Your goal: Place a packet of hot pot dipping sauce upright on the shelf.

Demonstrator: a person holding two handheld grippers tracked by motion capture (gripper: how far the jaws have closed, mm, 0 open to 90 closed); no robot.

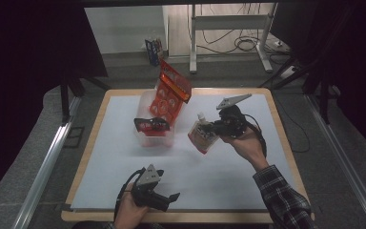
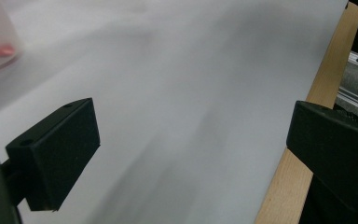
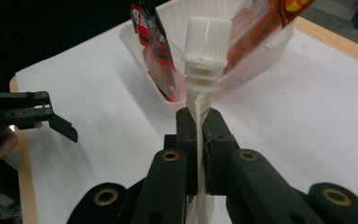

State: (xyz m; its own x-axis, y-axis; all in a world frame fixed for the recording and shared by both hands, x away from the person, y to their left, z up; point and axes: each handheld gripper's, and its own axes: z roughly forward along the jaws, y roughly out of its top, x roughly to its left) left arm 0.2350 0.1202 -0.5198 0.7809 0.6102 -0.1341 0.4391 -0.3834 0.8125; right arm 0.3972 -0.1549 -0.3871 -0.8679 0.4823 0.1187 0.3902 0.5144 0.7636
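Left gripper (image 1: 164,198) at bottom left of the high view hangs released over the worktop (image 1: 228,186), with the clear bin (image 1: 145,138) mid-frame. Right of it, the right gripper (image 1: 213,128) is clenched on the spout pouch (image 1: 201,136), lifted off the worktop. That grip pinches thin film just under the cap (image 3: 206,39), visible in the right gripper view, so I'd guess the pouch could swing or slip.

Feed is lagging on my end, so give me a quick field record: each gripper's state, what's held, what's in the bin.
right gripper: shut on the spouted pouch, lifted off the table beside the bin
left gripper: open, nothing between jaws, near table's front edge
clear bin: holds a tall orange packet and a small dark red packet
pouch cap: white, on
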